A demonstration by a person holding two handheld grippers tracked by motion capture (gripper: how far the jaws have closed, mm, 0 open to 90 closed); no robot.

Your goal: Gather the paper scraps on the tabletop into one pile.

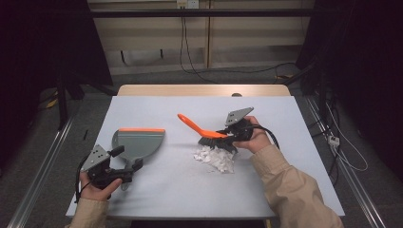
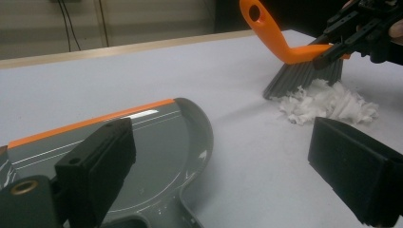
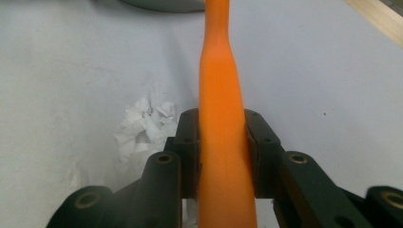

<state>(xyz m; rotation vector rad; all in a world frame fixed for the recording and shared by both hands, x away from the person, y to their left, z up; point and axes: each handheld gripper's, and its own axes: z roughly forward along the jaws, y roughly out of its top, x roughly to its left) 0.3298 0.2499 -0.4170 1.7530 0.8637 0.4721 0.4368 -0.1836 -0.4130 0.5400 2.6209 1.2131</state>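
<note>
- High view: the right claw (image 1: 227, 134) is clamped on the orange handle of the brush (image 1: 202, 131), bristles down on the table (image 1: 285, 123).
- Right gripper view: both pads press the handle, which runs straight ahead from the claw.
- The paper scraps (image 1: 216, 158) lie just under and beside the bristles, touching them.
- The left claw (image 1: 134, 166) stands wide, holding nothing.
- The dustpan (image 1: 138, 142) lies just ahead of the left claw, its handle at the jaws, well apart from the scraps.
</note>
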